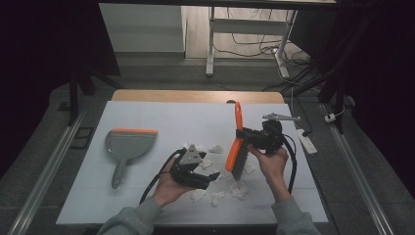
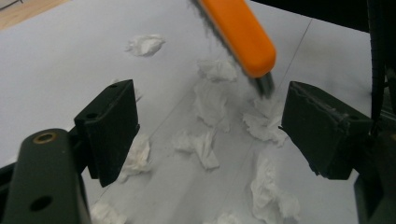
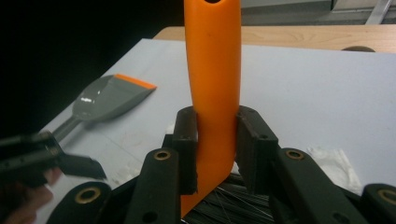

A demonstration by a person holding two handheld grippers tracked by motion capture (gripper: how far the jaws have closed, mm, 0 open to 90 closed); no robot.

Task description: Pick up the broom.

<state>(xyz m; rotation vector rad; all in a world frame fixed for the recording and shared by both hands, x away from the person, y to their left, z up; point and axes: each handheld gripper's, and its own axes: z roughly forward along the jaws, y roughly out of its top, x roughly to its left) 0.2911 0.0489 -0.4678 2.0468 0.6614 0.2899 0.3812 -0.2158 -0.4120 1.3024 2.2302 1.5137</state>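
Orange brush [image 1: 237, 142] clamped in our right tongs [image 3: 215, 149], above the paper scraps [image 1: 215, 196].
Our left tongs [image 1: 208, 177] hang wide and empty over the scraps on the white tabletop [image 1: 161, 120]; the grey dustpan [image 1: 128, 144] lies well apart, left.

White worktop [image 1: 161, 117] with a bare wooden strip along the far edge. On the left part, a grey dustpan [image 1: 126, 147] with an orange lip, lying flat, handle toward the near edge. Near the middle and front, crumpled white tissue scraps [image 1: 215, 196] scattered loosely, some touching, others apart, well clear of the dustpan.
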